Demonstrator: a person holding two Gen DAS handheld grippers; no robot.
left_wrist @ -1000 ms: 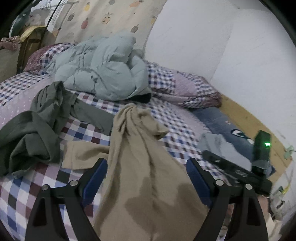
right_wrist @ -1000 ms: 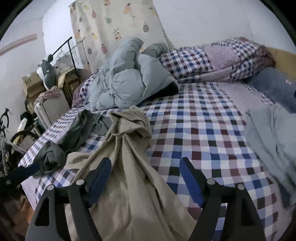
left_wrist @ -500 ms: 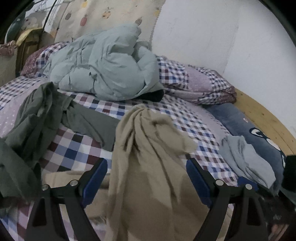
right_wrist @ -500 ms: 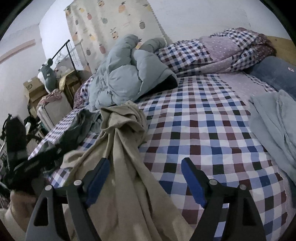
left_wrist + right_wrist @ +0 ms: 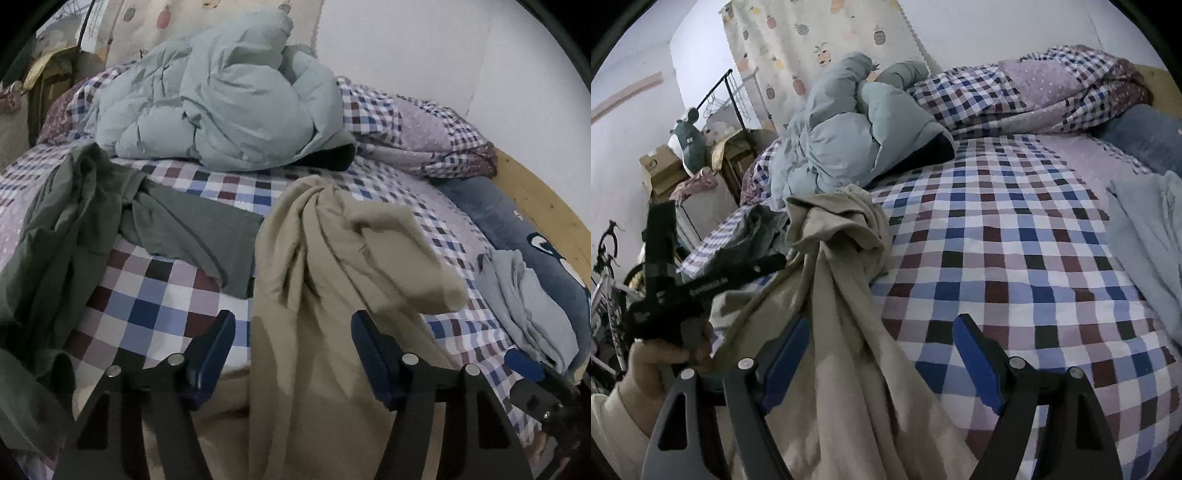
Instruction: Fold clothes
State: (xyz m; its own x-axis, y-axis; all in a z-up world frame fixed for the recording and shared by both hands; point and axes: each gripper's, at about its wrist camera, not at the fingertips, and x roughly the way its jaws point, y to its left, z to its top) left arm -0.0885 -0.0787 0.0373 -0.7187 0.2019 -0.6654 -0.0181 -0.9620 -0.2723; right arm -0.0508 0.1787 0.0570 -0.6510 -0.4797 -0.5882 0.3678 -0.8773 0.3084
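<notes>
A crumpled beige garment (image 5: 332, 258) lies lengthwise on the checked bed sheet (image 5: 155, 291), bunched at its far end. My left gripper (image 5: 291, 332) hangs low over its near part with the cloth between the jaws; they are closing and the pads do not press on it. My right gripper (image 5: 882, 328) stands open over the same beige garment (image 5: 846, 314), which brushes its left finger. In the right wrist view a person's hand (image 5: 653, 365) holds the left tool at the left. One blue fingertip (image 5: 524, 367) of the right gripper shows at the lower right.
A dark green garment (image 5: 66, 236) sprawls left of the beige one. A pale blue puffer jacket (image 5: 221, 99) is heaped at the back, beside a checked quilt (image 5: 1034, 92). A light grey garment (image 5: 532, 306) and blue pillow (image 5: 498, 218) lie right, by the wooden bed frame (image 5: 546, 206).
The left gripper has moved in over the beige garment and its jaws have narrowed. The right gripper has dipped slightly, and the hand with the left tool has come into its view.
</notes>
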